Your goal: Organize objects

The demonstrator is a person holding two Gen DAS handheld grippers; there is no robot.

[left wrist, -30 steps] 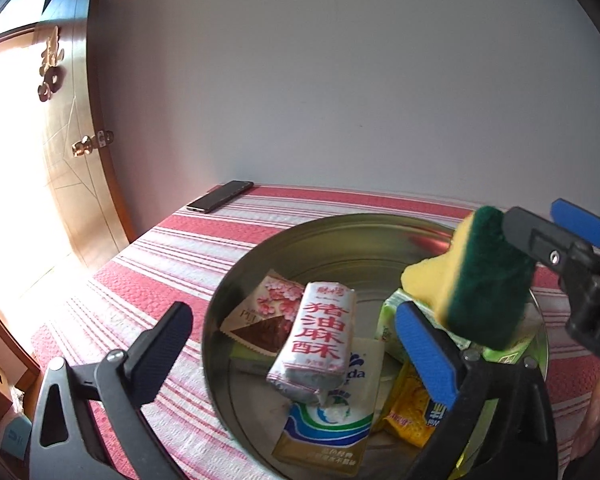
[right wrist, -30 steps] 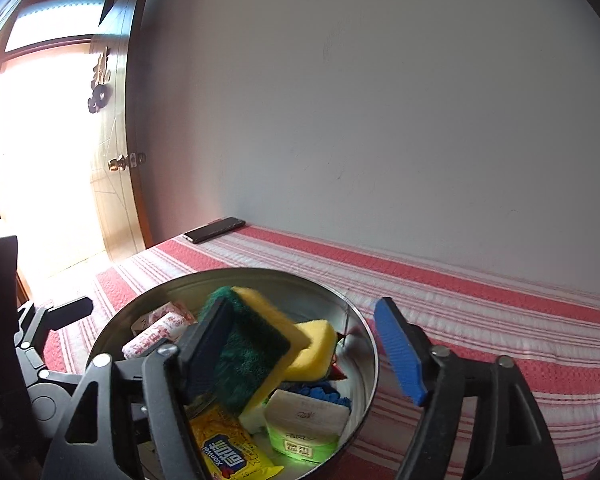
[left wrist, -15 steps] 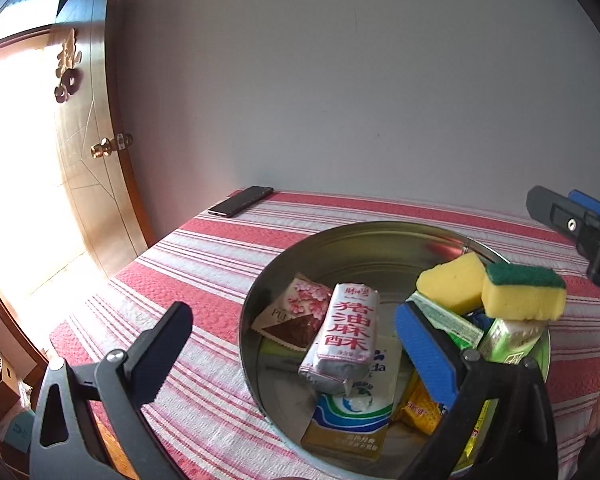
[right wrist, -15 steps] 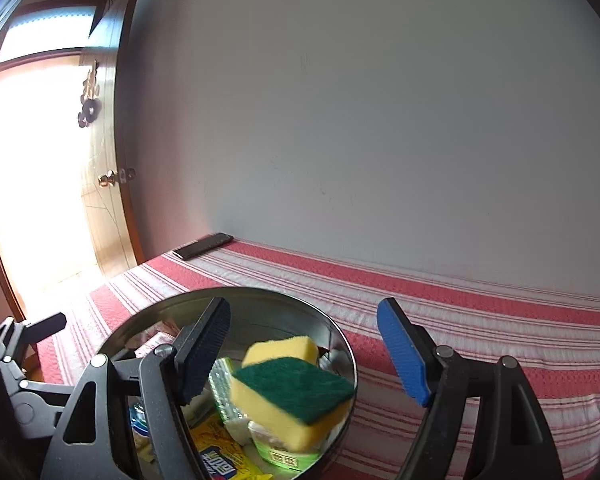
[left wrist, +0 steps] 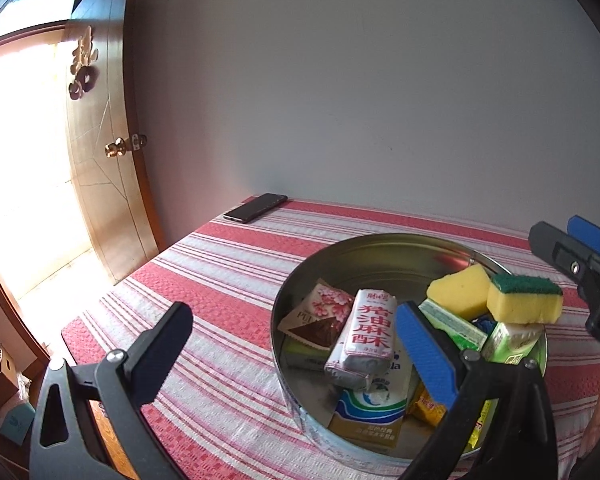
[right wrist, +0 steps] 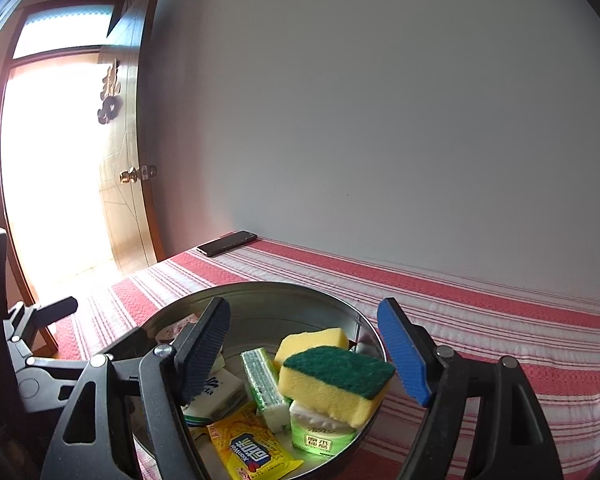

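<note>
While both tools hang above the striped red-and-white cloth (right wrist: 480,312), the right gripper (right wrist: 306,350) stands wide open and holds nothing; its ribbed blue pads flank a yellow sponge with a coarse green scouring face (right wrist: 336,380) without touching it. That sponge rests at the top of the pile inside the round, shiny metal tin (left wrist: 364,252), on a small green tub (right wrist: 320,434) and beside a plain yellow sponge (right wrist: 312,340). The left gripper (left wrist: 292,344) is likewise spread wide and empty, near the tin's rim. Glossy packets lie in the tin: a white wrapped bar with red characters (left wrist: 366,336) and a yellow sachet (right wrist: 252,450). A flat dark phone (left wrist: 256,208) lies by the wall.
</note>
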